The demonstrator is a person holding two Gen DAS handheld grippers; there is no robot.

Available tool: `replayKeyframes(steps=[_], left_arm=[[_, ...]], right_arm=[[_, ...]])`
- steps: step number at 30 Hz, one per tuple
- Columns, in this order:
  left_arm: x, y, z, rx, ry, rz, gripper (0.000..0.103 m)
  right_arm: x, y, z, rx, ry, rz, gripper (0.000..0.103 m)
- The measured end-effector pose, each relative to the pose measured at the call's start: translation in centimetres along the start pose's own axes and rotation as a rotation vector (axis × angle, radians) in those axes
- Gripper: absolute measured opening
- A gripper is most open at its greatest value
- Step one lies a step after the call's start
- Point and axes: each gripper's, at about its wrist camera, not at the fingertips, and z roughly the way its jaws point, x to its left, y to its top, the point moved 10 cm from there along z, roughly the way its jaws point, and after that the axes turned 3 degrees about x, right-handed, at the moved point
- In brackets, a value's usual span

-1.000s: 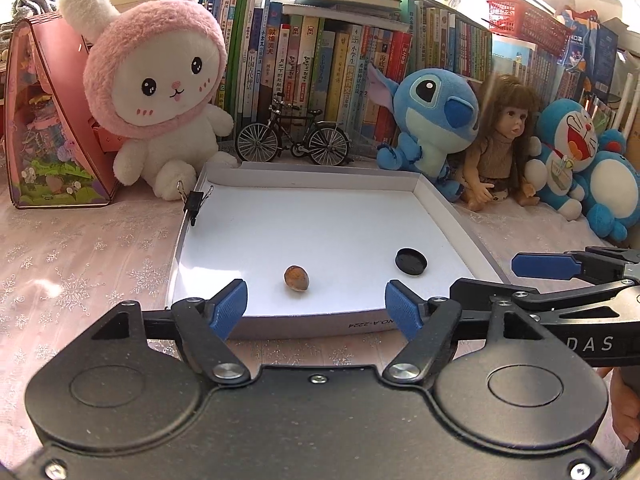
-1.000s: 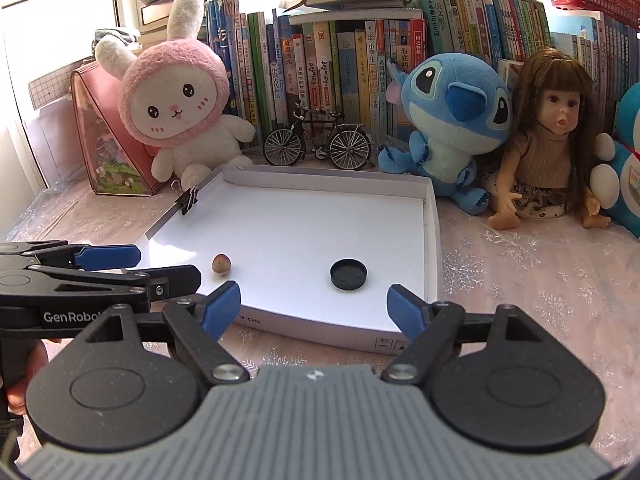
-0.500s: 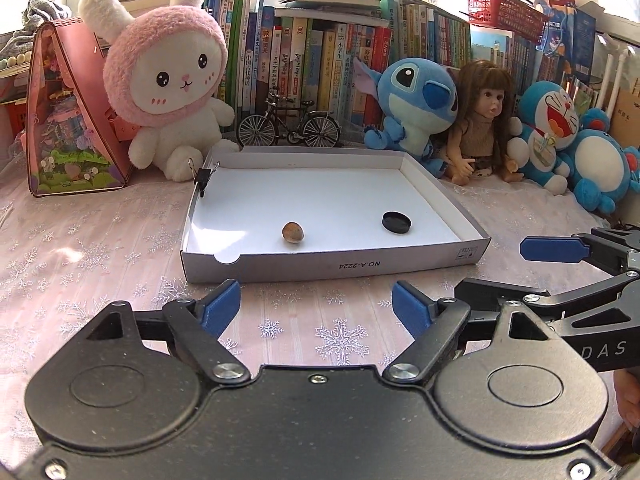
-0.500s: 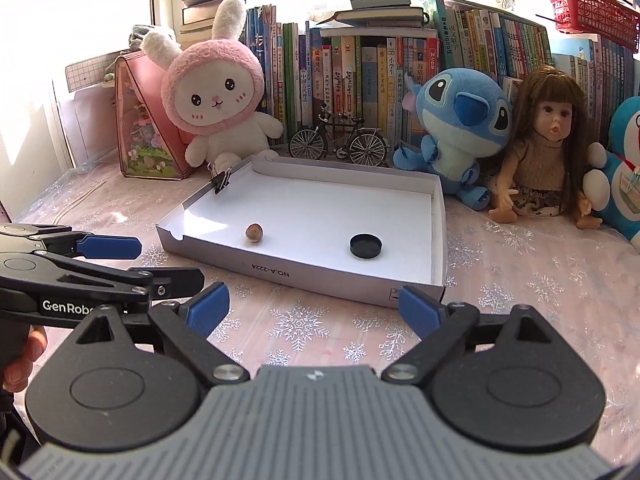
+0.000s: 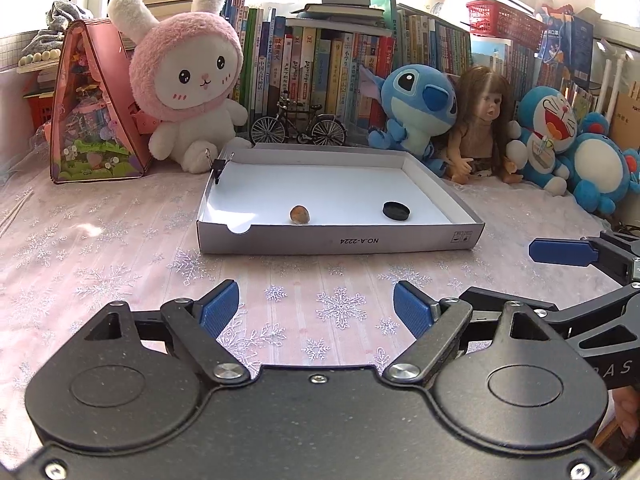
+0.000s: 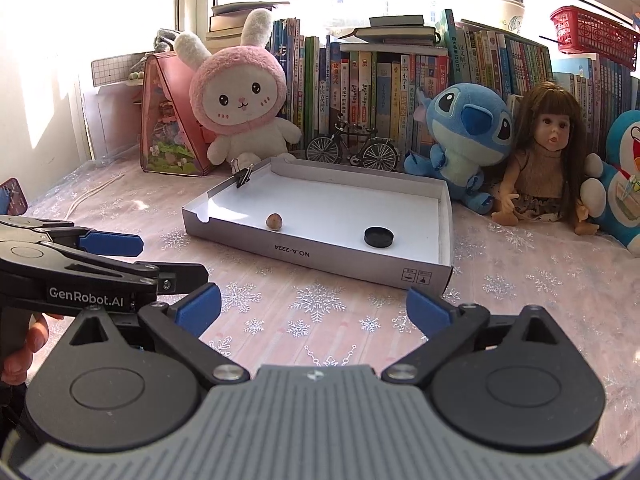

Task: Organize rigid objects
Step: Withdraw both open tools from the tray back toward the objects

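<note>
Both tools empty: left tool (image 5: 316,306) wide, right tool (image 6: 313,306) opening further, nothing between jaws. In white tray (image 5: 340,240) at 12 o'clock: 1 nut (image 5: 299,214) toward 11, 1 black cap (image 5: 396,210) toward 1, well apart. Probably best one item per tool: approach low over front wall, centre jaws, close gently, nut likely to roll.

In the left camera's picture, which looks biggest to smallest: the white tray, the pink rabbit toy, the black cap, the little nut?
1. White tray
2. Pink rabbit toy, though it sits farther back
3. Black cap and nut: too alike to rank
</note>
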Motion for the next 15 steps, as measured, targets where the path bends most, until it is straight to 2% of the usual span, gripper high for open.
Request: replayKeyframes(steps=[15], left_arm=[[0.9,-2.4,-1.4,-0.020,-0.007,-0.044,0.086]], right_arm=[[1.8,-2.0,-1.1,-0.039,0.007,-0.055,0.103]])
